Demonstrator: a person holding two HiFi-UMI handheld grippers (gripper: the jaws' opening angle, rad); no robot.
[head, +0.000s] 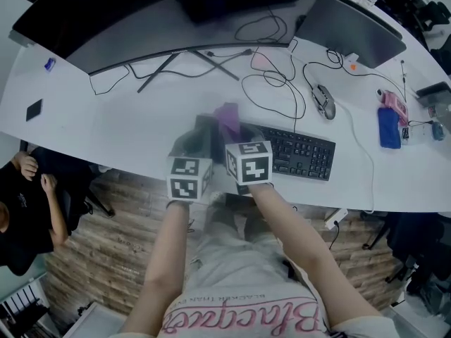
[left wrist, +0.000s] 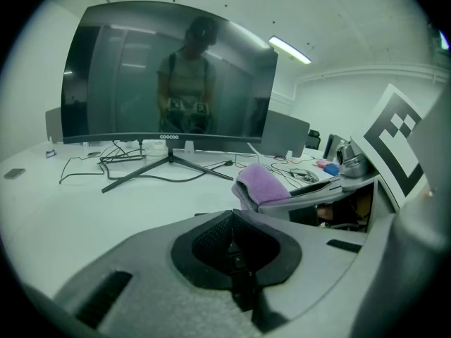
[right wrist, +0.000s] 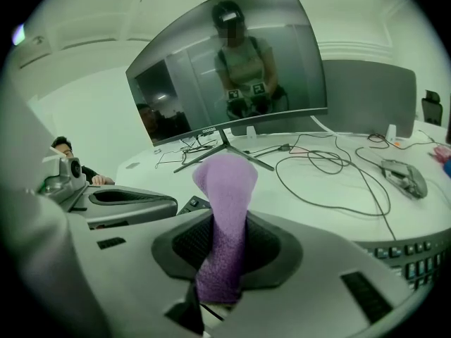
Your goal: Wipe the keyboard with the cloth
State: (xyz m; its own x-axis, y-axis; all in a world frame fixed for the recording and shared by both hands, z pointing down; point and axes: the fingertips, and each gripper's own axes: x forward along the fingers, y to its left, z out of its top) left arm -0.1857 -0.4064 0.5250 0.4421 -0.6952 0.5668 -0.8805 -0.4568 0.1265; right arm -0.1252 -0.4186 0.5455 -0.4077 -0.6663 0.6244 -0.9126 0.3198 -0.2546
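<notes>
**Purple cloth pinched in the right hand-held gripper, over the keyboard's left end**

The right hand-held gripper [right wrist: 220, 263] has its 2 jaws closed on a purple cloth [right wrist: 223, 203]. The cloth is squeezed narrow where the dark pads hold it. Above them it rises in a rounded fold past the jaw tips.

In the head view the cloth [head: 227, 114] sits just above the left end of the black keyboard [head: 301, 153]. That part of the picture is blurred, so I cannot tell whether the cloth touches the keys. The keyboard lies near the front edge of the white counter [head: 134, 122], angled slightly, with its right end closer to the person.

The left hand-held gripper [left wrist: 237, 258] is just beside the right one. Its 2 jaws are pressed together with nothing between them, and it points across bare counter toward the monitor stand.

A wide curved monitor [head: 106, 20] stands at the back of the counter, with loose black cables [head: 282, 90] looping in front of it. A mouse [head: 323, 101] lies beyond the keyboard's right end, well apart from the cloth. 1 more person [head: 28, 203] sits at the counter's left.
</notes>
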